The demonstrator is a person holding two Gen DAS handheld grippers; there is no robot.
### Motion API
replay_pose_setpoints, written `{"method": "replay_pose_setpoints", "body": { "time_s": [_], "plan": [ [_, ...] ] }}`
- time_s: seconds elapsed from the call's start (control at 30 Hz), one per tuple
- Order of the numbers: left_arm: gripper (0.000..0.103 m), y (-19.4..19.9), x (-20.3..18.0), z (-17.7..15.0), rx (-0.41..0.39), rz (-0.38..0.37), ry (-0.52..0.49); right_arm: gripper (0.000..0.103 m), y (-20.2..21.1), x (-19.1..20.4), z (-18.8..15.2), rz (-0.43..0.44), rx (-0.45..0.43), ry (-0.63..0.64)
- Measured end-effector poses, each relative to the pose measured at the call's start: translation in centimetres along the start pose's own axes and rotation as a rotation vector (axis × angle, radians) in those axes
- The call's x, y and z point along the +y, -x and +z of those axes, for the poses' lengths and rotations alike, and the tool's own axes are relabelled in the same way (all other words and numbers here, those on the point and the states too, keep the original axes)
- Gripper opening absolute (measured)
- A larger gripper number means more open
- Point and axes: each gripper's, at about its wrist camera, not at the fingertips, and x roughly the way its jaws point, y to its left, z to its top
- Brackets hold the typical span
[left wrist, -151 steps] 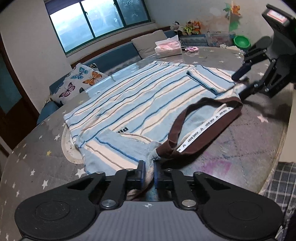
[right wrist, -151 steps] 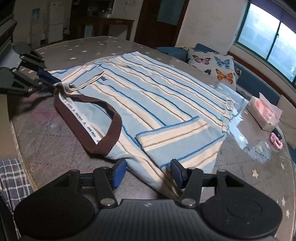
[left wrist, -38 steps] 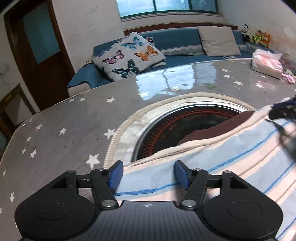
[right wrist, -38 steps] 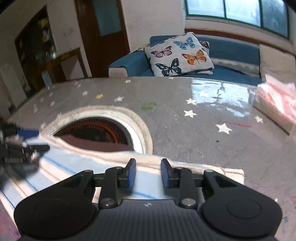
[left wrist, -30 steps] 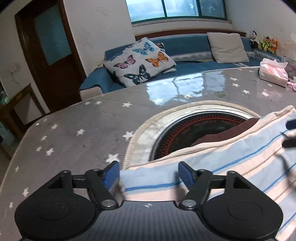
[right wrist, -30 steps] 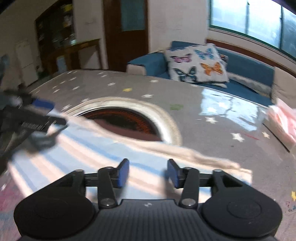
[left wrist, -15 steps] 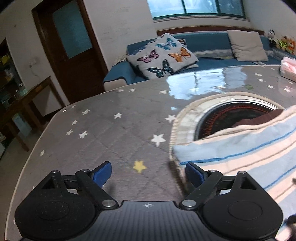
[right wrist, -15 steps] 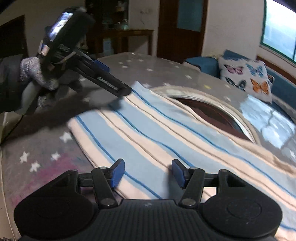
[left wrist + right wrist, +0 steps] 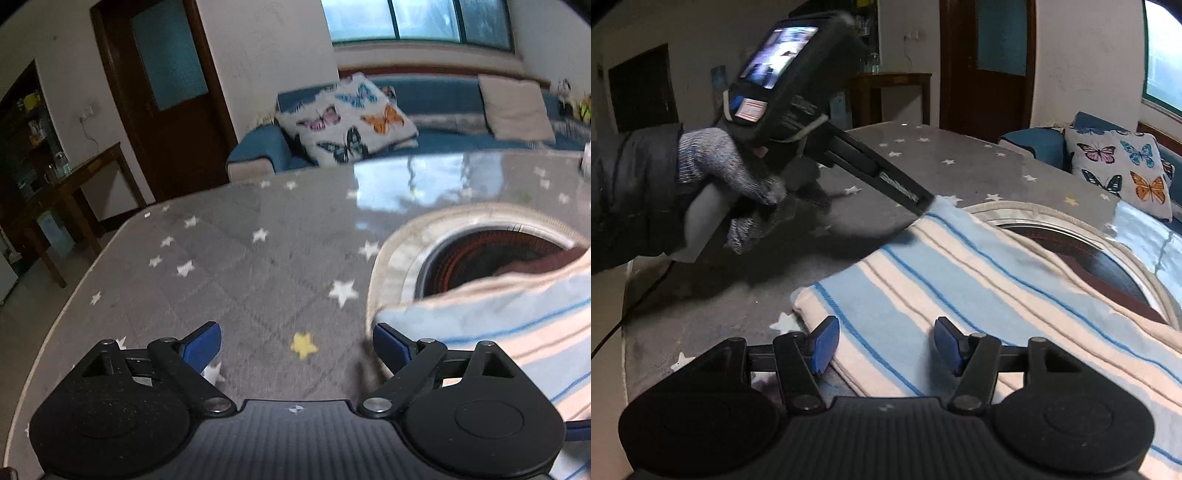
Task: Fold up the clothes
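Note:
The blue and cream striped garment (image 9: 979, 288) lies folded on the grey starred table (image 9: 979, 166), its far edge over a round inset. In the left wrist view the garment's corner (image 9: 480, 325) lies to the right. My left gripper (image 9: 295, 341) is open and empty over bare table, its right finger by that corner. From the right wrist view the left gripper's fingers (image 9: 905, 192) reach the garment's far corner. My right gripper (image 9: 882, 345) is open and empty, just above the garment's near edge.
A round inset with a dark ribbed centre (image 9: 491, 254) and cream rim sits in the table, partly under the garment. A blue sofa with a butterfly cushion (image 9: 351, 122) stands beyond the table. A dark door (image 9: 982, 62) and wooden side table stand behind.
The garment was folded over and both grippers let go. My left gripper has slid left off the corner and opened wider. My right gripper has swung left, over the near edge.

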Motion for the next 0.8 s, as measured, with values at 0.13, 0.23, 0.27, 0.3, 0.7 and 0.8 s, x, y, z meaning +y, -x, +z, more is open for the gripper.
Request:
{"method": "replay_pose_setpoints", "body": {
  "time_s": [0.13, 0.23, 0.27, 0.3, 0.7, 0.8],
  "plan": [
    [0.092, 0.5, -1.3, 0.5, -0.022, -0.027, -0.015, 0.059, 1.1, -2.1, -0.3, -0.064, 0.013, -0.034],
    [0.092, -0.1, -2.6, 0.4, -0.003, -0.041, -0.030, 0.060, 3.0, -3.9, -1.4, -0.128, 0.021, -0.077],
    [0.092, -0.4, -2.8, 0.2, 0.004, -0.040, -0.030, 0.060, 3.7, -4.6, -1.9, -0.151, 0.021, -0.093],
    [0.092, -0.7, -3.0, 0.1, 0.012, -0.039, -0.030, 0.060, 4.4, -5.4, -2.4, -0.175, 0.021, -0.112],
    [0.093, -1.4, -3.4, -0.9, 0.032, -0.018, -0.050, 0.060, 13.1, -13.0, -10.1, -0.455, 0.023, -0.413],
    [0.093, -1.4, -3.3, -1.0, 0.032, -0.015, -0.051, 0.060, 13.9, -13.7, -10.4, -0.450, 0.029, -0.427]
  ]
}}
